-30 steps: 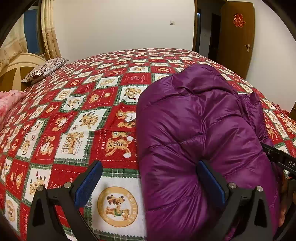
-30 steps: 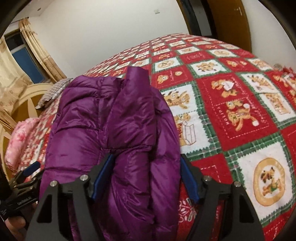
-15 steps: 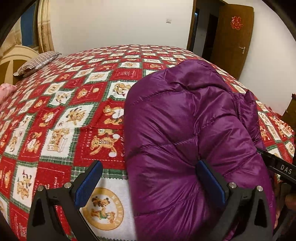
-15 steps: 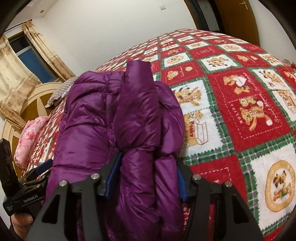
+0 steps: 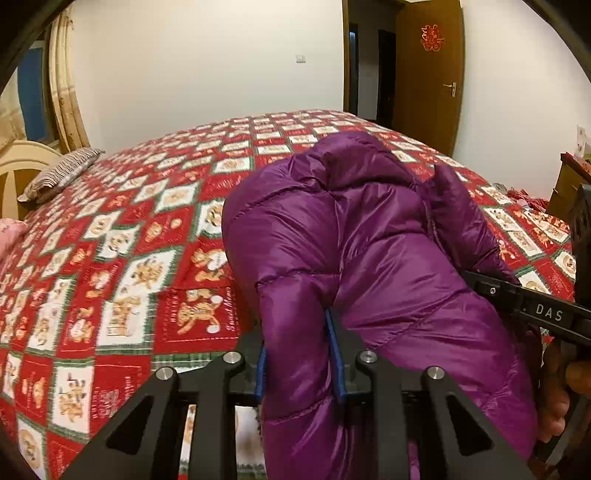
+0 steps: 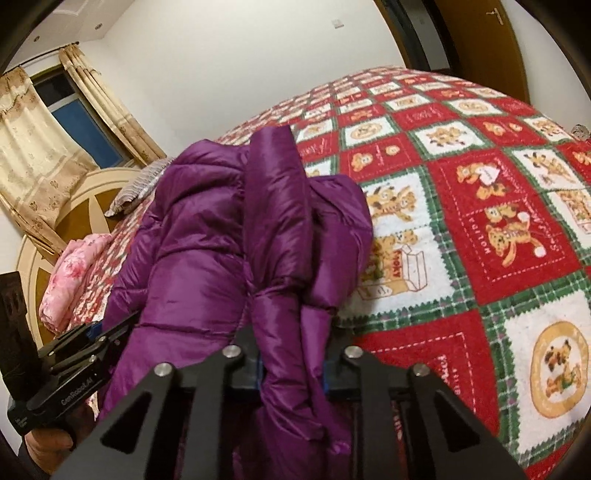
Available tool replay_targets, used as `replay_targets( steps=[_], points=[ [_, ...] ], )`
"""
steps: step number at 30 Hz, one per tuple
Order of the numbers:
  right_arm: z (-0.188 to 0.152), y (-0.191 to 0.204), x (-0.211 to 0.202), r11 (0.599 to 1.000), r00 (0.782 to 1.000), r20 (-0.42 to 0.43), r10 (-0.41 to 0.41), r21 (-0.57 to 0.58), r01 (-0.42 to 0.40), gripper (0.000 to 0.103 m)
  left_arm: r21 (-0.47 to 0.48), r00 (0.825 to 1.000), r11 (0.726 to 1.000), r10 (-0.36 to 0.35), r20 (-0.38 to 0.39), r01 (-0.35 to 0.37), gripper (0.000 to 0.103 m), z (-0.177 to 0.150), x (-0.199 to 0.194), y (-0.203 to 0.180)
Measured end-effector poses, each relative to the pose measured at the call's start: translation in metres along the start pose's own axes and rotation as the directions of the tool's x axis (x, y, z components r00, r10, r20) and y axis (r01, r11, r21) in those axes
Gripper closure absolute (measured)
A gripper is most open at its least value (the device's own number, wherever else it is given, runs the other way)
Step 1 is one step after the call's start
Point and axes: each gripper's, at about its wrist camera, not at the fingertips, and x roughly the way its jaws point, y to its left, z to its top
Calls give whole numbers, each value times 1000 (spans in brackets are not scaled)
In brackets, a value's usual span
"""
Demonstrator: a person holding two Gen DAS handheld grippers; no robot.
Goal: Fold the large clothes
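Purple jacket point(image 5: 369, 258) lies on teddy-bear bedspread point(image 5: 129, 258) near wooden door point(image 5: 428, 74).

The room is lit evenly by warm indoor light from above; small ceiling lights point(image 6: 98, 26) are seen at the top left of the right wrist view, while the window point(image 6: 79, 114) is dark blue. Soft sheen is thrown on the purple jacket point(image 5: 369, 258), with no hard glare. Only faint shadows are cast on the bedspread point(image 5: 129, 258) beside it. Strong fisheye bending is shown: the bed bulges, the door point(image 5: 432, 74) curves, and the corners are blacked out. Slight motion blur is noted on the near bedspread, and the close black gripper frames are rendered soft.
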Motion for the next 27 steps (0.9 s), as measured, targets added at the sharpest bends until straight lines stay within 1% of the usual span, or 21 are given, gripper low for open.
replay_targets(
  steps=[2,5,8,11,16,19,24,27],
  points=[
    [0,6,-3,1000,1000,8,8,-5,-8,83,16,999,1000,24,26,-24,79,-1,-13,0],
    [4,21,-8,999,1000,15,25,-39,-25,84,8,997,999,45,64,-46,82,2,-33,6],
    [10,39,-10,996,998,19,58,-65,-57,84,-6,993,998,70,99,-70,83,7,-55,18],
    [14,55,-11,992,996,21,91,-90,-89,85,-27,989,995,94,116,-91,84,8,-73,34],
    [22,90,-4,978,988,5,156,-144,-154,85,-66,981,988,150,120,-143,85,6,-95,64],
    [24,109,4,967,983,-11,183,-177,-182,85,-85,973,979,194,124,-185,85,-1,-106,85],
    [22,143,24,947,974,-52,220,-227,-226,85,-129,965,965,241,106,-227,86,-12,-114,113],
    [19,156,35,935,968,-79,238,-249,-250,85,-154,958,955,270,97,-254,86,-20,-123,128]
  ],
)
